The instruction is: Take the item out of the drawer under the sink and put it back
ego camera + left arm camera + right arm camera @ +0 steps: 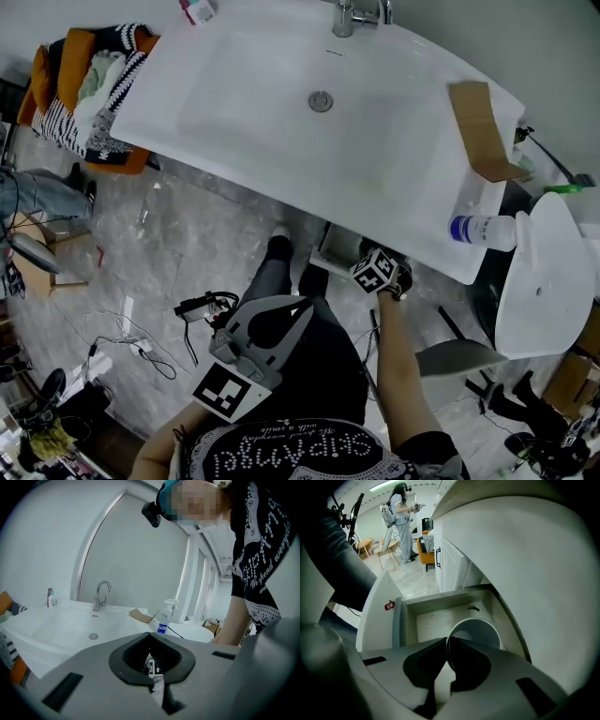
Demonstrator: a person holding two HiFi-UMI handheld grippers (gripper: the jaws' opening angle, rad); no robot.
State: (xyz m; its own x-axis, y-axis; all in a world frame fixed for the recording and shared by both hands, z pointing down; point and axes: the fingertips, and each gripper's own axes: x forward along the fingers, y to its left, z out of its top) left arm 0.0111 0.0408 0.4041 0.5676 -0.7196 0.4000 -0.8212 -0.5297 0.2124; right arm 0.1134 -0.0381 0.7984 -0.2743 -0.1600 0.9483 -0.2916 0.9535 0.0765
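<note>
White cup (pixel 480 632) in tool's (pixel 446 641) grip, over drawer (pixel 431 623)

The black shirt (pixel 281 457) carries white studded lettering, upside down in the head view and not surely readable. Print on the white spray bottle's (pixel 487 231) blue label (pixel 462 228) is too small to read.

Glossy white sink (pixel 234 94), chrome tap (pixel 345 17) (polished), matt cardboard piece (pixel 480 117)

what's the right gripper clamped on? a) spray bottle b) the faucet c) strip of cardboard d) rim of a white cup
d: in the right gripper view the right gripper has its jaws shut on the rim of the white cup, over the open drawer.
</note>
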